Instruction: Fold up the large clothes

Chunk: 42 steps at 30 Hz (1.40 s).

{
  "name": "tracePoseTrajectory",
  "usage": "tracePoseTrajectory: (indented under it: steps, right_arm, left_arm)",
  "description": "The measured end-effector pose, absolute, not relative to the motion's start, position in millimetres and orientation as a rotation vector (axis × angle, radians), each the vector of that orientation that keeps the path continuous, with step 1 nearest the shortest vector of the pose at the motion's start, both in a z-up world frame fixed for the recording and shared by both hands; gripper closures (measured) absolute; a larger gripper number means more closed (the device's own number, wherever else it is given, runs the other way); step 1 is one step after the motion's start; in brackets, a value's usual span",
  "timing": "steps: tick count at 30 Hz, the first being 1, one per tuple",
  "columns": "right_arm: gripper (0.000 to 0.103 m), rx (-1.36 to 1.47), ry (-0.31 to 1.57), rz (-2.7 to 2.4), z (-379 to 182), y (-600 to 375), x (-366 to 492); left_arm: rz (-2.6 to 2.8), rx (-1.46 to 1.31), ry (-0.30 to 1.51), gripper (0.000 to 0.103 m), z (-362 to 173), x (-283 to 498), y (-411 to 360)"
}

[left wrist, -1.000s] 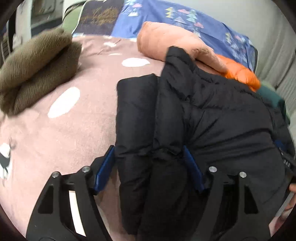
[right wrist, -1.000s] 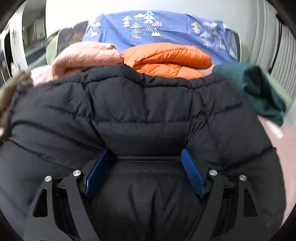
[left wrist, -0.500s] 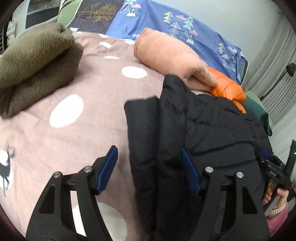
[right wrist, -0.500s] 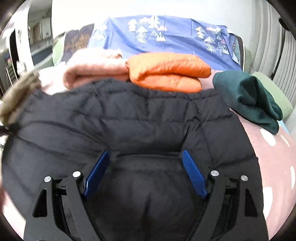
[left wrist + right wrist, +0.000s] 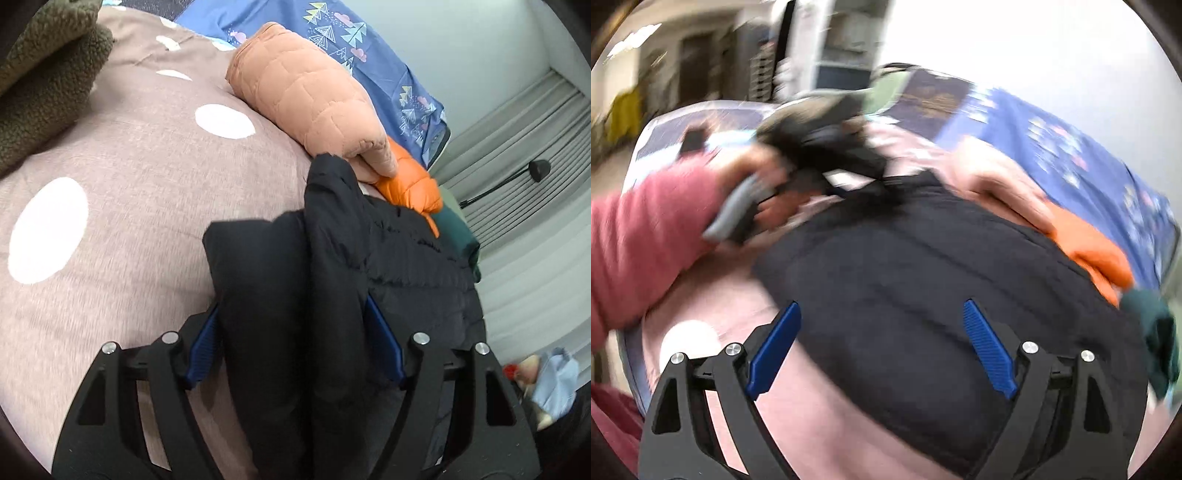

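Pink bedding with white spots covers the bed (image 5: pixel 129 184), and folded clothes sit along its far side: a peach coat (image 5: pixel 310 96), an orange one (image 5: pixel 410 184) and a brown fleece (image 5: pixel 44 81) far left. The black jacket (image 5: pixel 406 266) lies in the middle of the bed. Its left side is already turned in, making a thick ridge, and its far corner touches the peach coat.

That ridge fills the left tool (image 5: pixel 291 306) and touches both pads (image 5: pixel 382 343). The jaws have just been opening, and I can't tell whether they still pinch the cloth or only straddle it. The right tool (image 5: pixel 881 306) is released and has just been opening too. It hangs over the jacket's near right part with nothing caught between its pads. Its view is smeared, though a red sleeve (image 5: pixel 646 236) shows at the left.

To my eye the side fold is being settled before the next one. The padding is springy, so the ridge will likely puff back unless the left tool keeps it pressed flat while the right one takes hold. The right tool should bite deep enough to catch every layer at the near edge, not just the slippery shell. The lift should stay low and even so the turned-in side doesn't spill out. The fold should land short of the peach coat, or that pile may get dragged.
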State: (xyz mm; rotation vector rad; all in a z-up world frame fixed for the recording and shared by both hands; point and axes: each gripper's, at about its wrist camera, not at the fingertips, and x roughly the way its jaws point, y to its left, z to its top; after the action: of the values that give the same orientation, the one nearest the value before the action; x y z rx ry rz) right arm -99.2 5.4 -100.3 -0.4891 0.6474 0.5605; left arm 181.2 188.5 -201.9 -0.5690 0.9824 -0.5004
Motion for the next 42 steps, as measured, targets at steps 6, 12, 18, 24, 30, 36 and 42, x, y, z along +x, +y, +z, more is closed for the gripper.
tracePoseTrajectory:
  steps: [6, 12, 18, 24, 30, 36, 42]
  right_arm:
    - [0.014, -0.691, 0.597, 0.597, -125.6, 65.4, -113.6]
    - [0.014, -0.747, 0.63, 0.573, -146.4, 92.0, -100.4]
    - [0.016, -0.702, 0.691, 0.519, -160.7, 101.8, -77.0]
    - [0.083, -0.577, 0.687, 0.471, -149.6, 92.1, -56.4]
    - [0.089, -0.301, 0.673, 0.524, -107.7, 49.0, -52.0]
    - [0.089, -0.091, 0.616, 0.588, -67.5, 2.1, -61.5]
    - [0.089, 0.145, 0.562, 0.639, -36.5, -64.8, -70.1]
  left_arm:
    - [-0.531, -0.599, 0.978, 0.031, -207.0, 196.6, 188.2]
    - [-0.554, -0.61, 0.952, 0.037, -212.9, 197.1, 189.7]
    - [-0.595, -0.621, 0.957, 0.064, -215.7, 201.4, 189.7]
    - [-0.635, -0.654, 0.925, 0.079, -219.8, 200.9, 189.8]
    - [-0.651, -0.635, 0.858, 0.083, -184.7, 192.6, 184.4]
    - [-0.694, -0.537, 0.769, 0.084, -118.8, 180.9, 159.8]
    - [-0.767, -0.423, 0.708, 0.084, -61.0, 168.2, 115.4]
